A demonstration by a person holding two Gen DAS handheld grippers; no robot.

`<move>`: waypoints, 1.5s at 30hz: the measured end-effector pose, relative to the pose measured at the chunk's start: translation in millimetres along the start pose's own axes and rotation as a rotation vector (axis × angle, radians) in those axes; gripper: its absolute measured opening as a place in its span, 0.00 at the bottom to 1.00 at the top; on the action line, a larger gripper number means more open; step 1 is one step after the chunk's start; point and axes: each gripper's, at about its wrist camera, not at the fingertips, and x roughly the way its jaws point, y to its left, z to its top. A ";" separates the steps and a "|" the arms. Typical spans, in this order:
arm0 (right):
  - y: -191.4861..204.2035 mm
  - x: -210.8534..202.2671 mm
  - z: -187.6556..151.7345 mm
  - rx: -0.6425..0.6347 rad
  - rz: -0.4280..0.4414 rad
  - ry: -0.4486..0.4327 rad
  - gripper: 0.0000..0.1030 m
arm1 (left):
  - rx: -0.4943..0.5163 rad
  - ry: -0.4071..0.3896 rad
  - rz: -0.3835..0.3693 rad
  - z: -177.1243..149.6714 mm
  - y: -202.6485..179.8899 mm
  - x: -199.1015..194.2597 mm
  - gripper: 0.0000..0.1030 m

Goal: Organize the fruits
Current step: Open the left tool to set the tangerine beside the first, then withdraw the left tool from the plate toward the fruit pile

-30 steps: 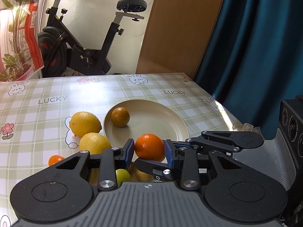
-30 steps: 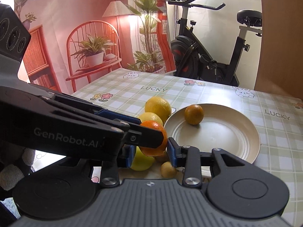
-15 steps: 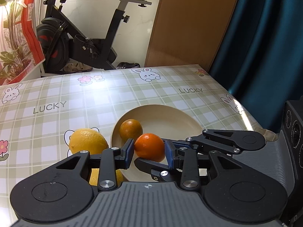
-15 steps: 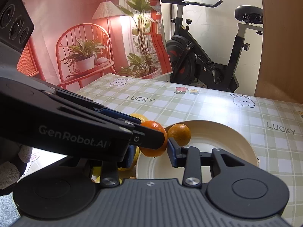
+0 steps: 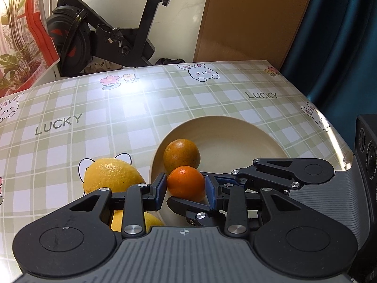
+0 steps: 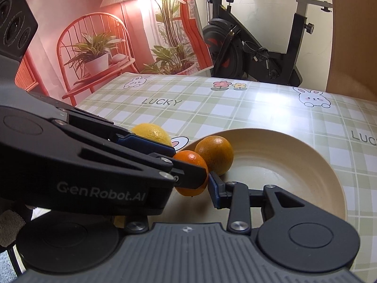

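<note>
Small orange [image 5: 186,183] pinched between blue pads of left gripper [image 5: 186,189] and of right gripper [image 6: 207,179], low over cream plate [image 5: 235,136], beside brownish orange [image 5: 182,155] on plate. Lemon [image 5: 113,179] just left, on checked tablecloth [image 5: 141,108].

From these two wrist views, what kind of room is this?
Probably a home living or dining corner, partly staged: a table under a checked bunny "LUCKY" cover, an exercise bike against the wall, and a printed backdrop of a chair and potted plants.
</note>
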 end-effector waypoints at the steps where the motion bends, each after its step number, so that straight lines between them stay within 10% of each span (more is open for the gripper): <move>1: -0.7 1.7 -0.1 0.004 0.002 0.001 0.37 | 0.001 0.003 0.003 0.6 0.4 1.5 0.37; 24: 2.8 14.6 3.2 0.015 -0.052 -0.015 0.38 | -0.015 -0.013 0.044 5.7 0.9 6.1 0.37; 45: 18.3 -44.4 -22.2 0.129 -0.074 -0.113 0.39 | 0.017 -0.149 0.083 -21.7 -4.5 -76.9 0.37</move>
